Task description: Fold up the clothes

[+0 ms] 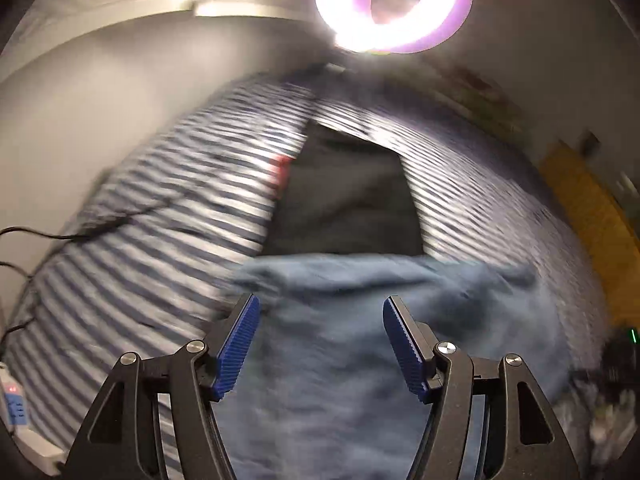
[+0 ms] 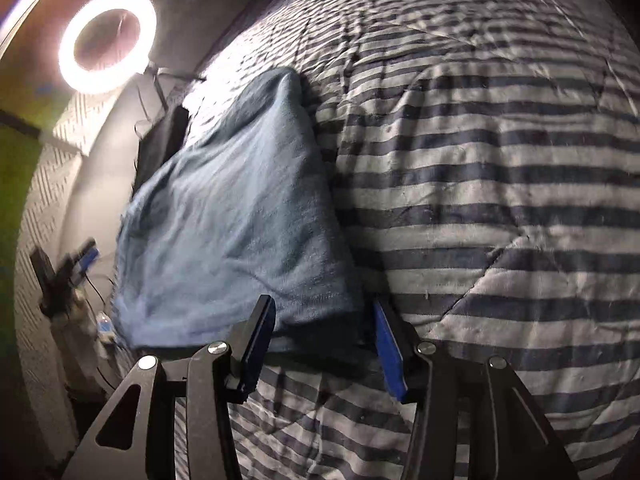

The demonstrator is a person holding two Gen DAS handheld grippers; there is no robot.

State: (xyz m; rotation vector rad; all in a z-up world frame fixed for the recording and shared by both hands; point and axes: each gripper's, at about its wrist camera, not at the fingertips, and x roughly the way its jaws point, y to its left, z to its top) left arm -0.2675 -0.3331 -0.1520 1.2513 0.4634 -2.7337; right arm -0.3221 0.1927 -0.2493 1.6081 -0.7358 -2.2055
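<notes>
A light blue garment (image 2: 232, 216) lies folded into a rough rectangle on the striped bedspread (image 2: 480, 184). My right gripper (image 2: 324, 312) is open, its blue pads on either side of the garment's near corner, nothing clamped. In the blurred left wrist view the same blue garment (image 1: 360, 340) spreads under and past my left gripper (image 1: 320, 308), which is open and holds nothing. Beyond it a dark grey garment (image 1: 344, 196) lies flat on the striped bedspread (image 1: 160, 240), with a small red patch (image 1: 280, 166) at its left edge.
A lit ring light (image 2: 106, 40) stands by the wall; the ring light (image 1: 392, 4) glares at the top of the left view. Black cables (image 1: 48, 236) and a white power strip (image 1: 24, 420) lie at the bed's left edge. A wooden floor (image 1: 592, 220) shows at right.
</notes>
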